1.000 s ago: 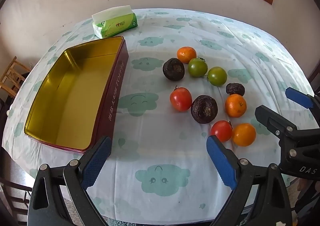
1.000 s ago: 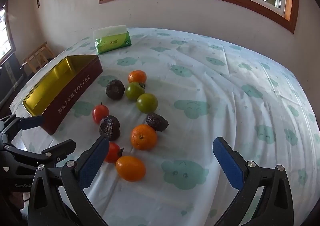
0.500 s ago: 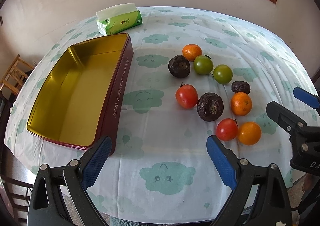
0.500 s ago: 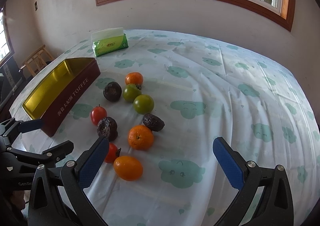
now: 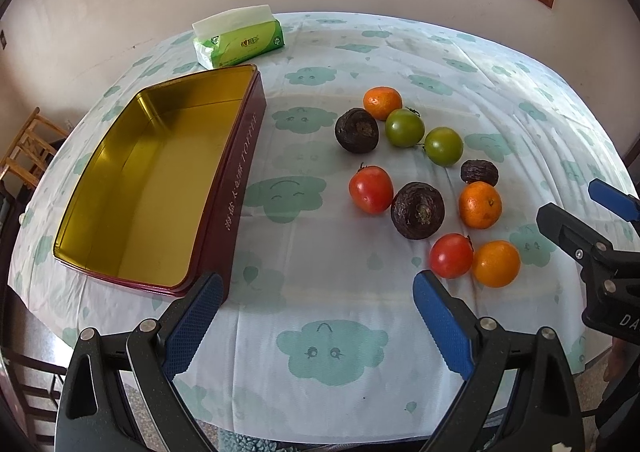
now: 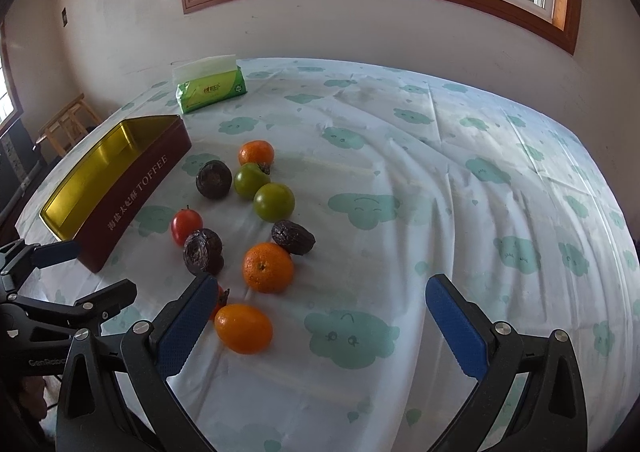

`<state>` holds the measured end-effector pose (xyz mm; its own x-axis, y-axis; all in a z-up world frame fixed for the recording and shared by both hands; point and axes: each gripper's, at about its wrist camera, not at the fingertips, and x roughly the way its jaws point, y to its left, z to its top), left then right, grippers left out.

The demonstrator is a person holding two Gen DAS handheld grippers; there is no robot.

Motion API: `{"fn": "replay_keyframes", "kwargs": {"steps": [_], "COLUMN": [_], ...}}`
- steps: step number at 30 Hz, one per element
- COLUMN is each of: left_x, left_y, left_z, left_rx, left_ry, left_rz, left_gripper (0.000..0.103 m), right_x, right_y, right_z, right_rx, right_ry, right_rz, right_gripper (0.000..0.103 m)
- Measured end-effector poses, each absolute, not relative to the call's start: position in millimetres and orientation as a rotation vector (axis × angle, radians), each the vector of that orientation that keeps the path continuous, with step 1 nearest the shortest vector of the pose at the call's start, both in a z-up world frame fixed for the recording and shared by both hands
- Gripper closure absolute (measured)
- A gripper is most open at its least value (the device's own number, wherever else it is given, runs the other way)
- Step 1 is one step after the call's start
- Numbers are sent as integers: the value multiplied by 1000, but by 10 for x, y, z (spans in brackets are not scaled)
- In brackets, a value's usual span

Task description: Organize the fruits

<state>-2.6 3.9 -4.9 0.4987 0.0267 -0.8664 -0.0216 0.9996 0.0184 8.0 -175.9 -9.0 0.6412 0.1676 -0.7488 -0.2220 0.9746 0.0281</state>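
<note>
Several fruits lie loose on the cloud-print tablecloth: oranges, red tomatoes, green tomatoes and dark wrinkled fruits. An open maroon tin with a gold inside stands to their left, nothing in it. My left gripper is open near the table's front edge, between the tin and the fruits. My right gripper is open too, just right of the nearest orange; its left finger covers part of a red tomato. Each gripper shows at the edge of the other's view.
A green tissue pack lies at the back of the table, behind the tin. A wooden chair stands off the table's left side. Wall and window frame run behind the table. The tablecloth to the right of the fruits is bare.
Both grippers have drawn back and risen a little, so the table and fruits sit lower and smaller in view. Nothing on the table has moved.
</note>
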Motion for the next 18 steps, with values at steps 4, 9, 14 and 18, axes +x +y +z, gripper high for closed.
{"fn": "replay_keyframes", "kwargs": {"steps": [4, 9, 14, 18], "left_x": [-41, -55, -66, -92], "left_y": [10, -34, -71, -98], "left_z": [-41, -47, -48, -41], "left_rx": [27, -5, 1, -2], "left_ry": [1056, 1058, 1054, 1052], "left_rz": [38, 7, 0, -22], "left_gripper": [9, 9, 9, 9], "right_x": [74, 74, 63, 54], "right_y": [-1795, -1839, -1871, -1905], "right_z": [-93, -111, -143, -156], "right_rx": [-62, -51, -53, -52], "right_ry": [847, 851, 860, 862], "right_rz": [214, 207, 199, 191], "right_gripper": [0, 0, 0, 0]}}
